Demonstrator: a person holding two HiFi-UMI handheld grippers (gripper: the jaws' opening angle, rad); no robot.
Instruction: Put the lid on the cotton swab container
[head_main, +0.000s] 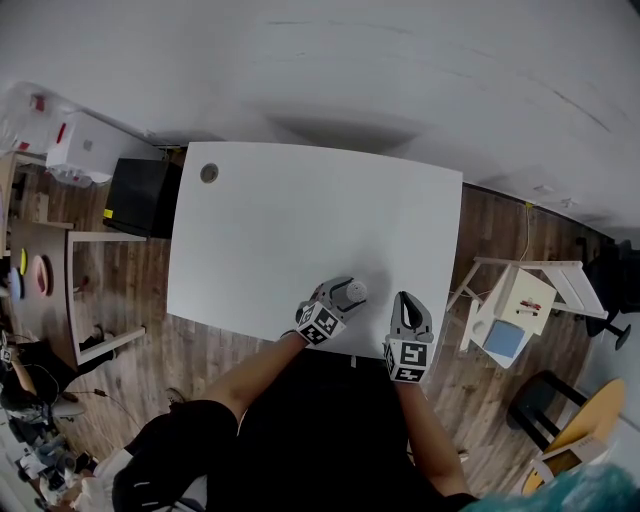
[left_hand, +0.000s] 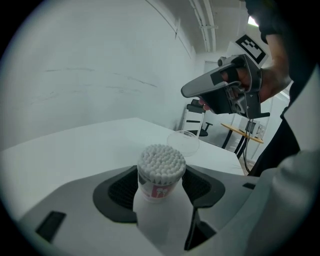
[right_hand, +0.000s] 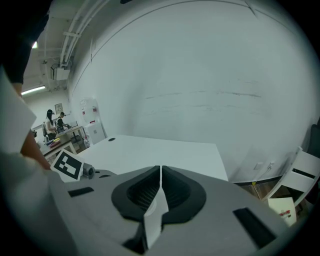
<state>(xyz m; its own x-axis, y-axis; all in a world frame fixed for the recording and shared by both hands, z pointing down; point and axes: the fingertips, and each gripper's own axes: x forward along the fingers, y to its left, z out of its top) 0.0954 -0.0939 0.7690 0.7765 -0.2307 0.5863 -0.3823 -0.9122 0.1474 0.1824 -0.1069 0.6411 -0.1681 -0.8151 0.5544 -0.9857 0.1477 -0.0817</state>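
Observation:
A small cotton swab container (left_hand: 160, 172) stands uncapped, its swab tips showing, between the pads of my left gripper (left_hand: 160, 186). The jaws stand wide and open around it. In the head view the container (head_main: 355, 291) is near the front edge of the white table (head_main: 300, 220), at the tip of the left gripper (head_main: 346, 292). A clear round lid (left_hand: 183, 142) lies on the table just beyond the container. My right gripper (head_main: 409, 305) hovers beside it on the right, shut with nothing held (right_hand: 160, 185); the left gripper view shows it (left_hand: 187, 91) above the lid.
A grommet hole (head_main: 208, 173) sits at the table's far left corner. A black box (head_main: 145, 195) stands on the floor to the left, a white folding chair (head_main: 515, 310) to the right. A wall lies behind the table.

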